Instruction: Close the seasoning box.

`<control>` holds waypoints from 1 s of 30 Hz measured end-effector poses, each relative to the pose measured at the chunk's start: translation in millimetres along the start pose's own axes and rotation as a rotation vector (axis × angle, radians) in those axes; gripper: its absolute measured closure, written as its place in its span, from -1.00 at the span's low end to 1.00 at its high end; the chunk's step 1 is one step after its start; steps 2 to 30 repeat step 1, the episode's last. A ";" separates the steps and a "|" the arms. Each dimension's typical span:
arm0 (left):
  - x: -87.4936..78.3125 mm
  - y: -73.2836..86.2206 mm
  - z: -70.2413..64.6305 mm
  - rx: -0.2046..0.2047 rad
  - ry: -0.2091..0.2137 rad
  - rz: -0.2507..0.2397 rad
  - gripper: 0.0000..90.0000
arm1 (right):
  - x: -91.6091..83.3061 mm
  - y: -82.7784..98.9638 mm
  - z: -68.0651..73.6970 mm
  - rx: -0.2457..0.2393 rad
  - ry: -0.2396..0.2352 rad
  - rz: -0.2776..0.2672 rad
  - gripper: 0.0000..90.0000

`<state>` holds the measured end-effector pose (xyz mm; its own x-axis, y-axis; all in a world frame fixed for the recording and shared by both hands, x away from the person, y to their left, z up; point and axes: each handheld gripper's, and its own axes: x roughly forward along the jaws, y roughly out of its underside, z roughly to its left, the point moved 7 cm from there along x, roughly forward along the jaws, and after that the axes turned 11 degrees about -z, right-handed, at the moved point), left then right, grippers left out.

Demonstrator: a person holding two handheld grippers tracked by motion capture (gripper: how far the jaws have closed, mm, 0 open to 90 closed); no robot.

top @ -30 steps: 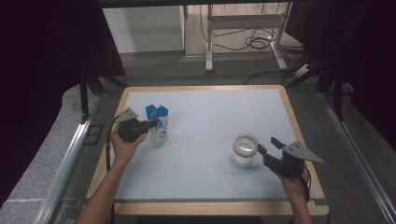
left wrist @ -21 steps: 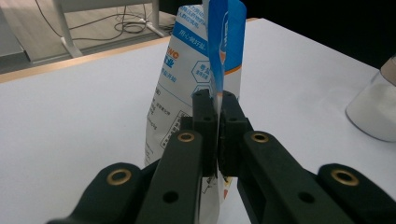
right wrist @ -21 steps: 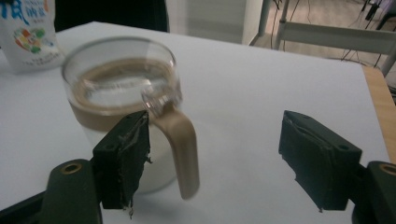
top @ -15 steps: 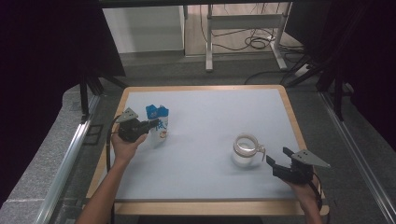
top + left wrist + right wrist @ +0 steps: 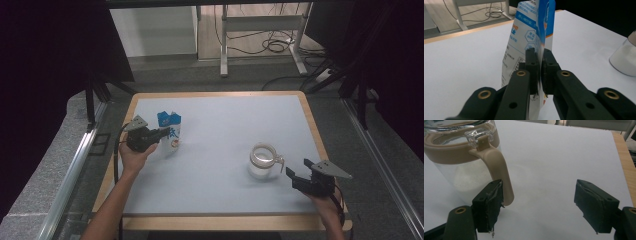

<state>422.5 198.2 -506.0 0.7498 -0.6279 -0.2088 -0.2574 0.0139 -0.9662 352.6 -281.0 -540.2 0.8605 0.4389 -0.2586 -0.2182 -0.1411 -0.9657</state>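
A blue and white standing bag (image 5: 171, 134) (image 5: 529, 37) is upright at the table's left. My left gripper (image 5: 162, 133) (image 5: 540, 62) pinches the bag's side seam between its pads; its jaws have just been opening a little, with the seam still between them. A clear jar (image 5: 262, 161) (image 5: 456, 170) with a tan collar holds white powder at the right. My right gripper (image 5: 297, 167) (image 5: 539, 195) stands open just right of the jar, having opened wider over the last second. The jar's tan handle (image 5: 499, 170) sits against the inside of its left pad; nothing is gripped.
The white table top (image 5: 225, 125) has a wooden rim (image 5: 312, 125). A metal rail (image 5: 75, 165) runs along the floor on the left, and a desk frame with cables (image 5: 270, 45) stands beyond the far edge.
My right gripper has drawn back from the jar toward the near right edge, sunk lower and opened wider. The left hand and the bag have stayed put.
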 end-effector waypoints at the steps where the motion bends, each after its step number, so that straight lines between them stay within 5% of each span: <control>1: 0.3 -0.5 -0.3 -0.002 0.002 -0.005 0.85 | 0.2 -0.2 0.5 0.000 -0.001 0.000 -0.46; 30: 0.3 -0.5 -0.3 -0.002 0.002 -0.005 0.85 | 0.2 -0.2 0.5 0.000 -0.001 0.000 -0.46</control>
